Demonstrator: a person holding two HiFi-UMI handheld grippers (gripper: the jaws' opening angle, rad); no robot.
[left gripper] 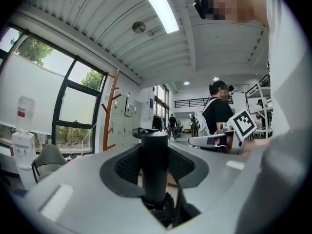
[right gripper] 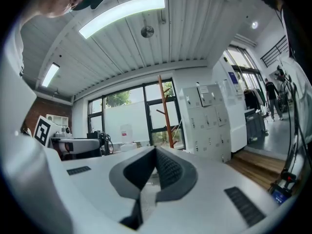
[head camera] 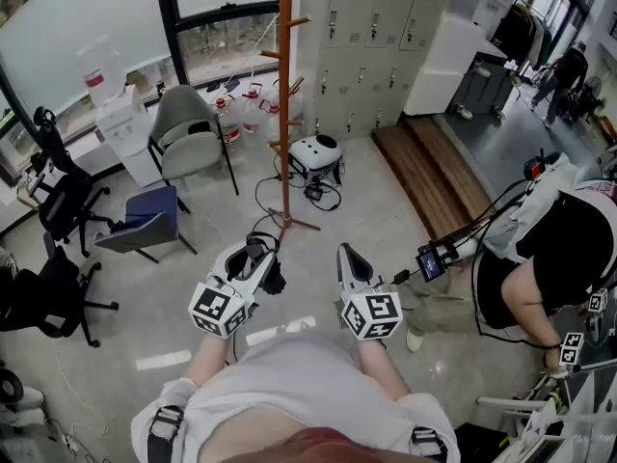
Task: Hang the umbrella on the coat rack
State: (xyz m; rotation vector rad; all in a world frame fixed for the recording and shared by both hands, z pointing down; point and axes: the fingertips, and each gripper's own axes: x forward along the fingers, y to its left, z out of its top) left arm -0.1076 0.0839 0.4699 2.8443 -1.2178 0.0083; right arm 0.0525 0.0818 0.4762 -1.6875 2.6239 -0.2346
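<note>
A folded black umbrella [left gripper: 154,172] stands upright between the pads of my left gripper [left gripper: 154,147], which is shut on its handle. In the head view the umbrella [head camera: 270,268] shows as a dark bundle at the tip of the left gripper [head camera: 258,251]. The wooden coat rack [head camera: 285,95] stands straight ahead on the floor, beyond both grippers, with bare pegs up its pole. It appears left of centre in the left gripper view [left gripper: 109,112] and near the middle in the right gripper view [right gripper: 165,112]. My right gripper [head camera: 349,255] is level beside the left one, shut [right gripper: 156,152] and holding nothing.
A grey chair [head camera: 188,128] and a blue chair [head camera: 145,222] stand left of the rack, with a water dispenser [head camera: 116,114] behind. A white device [head camera: 316,154] and cables lie at the rack's base. Lockers [head camera: 371,37] and a wooden step [head camera: 424,177] are on the right, beside a person [head camera: 549,249].
</note>
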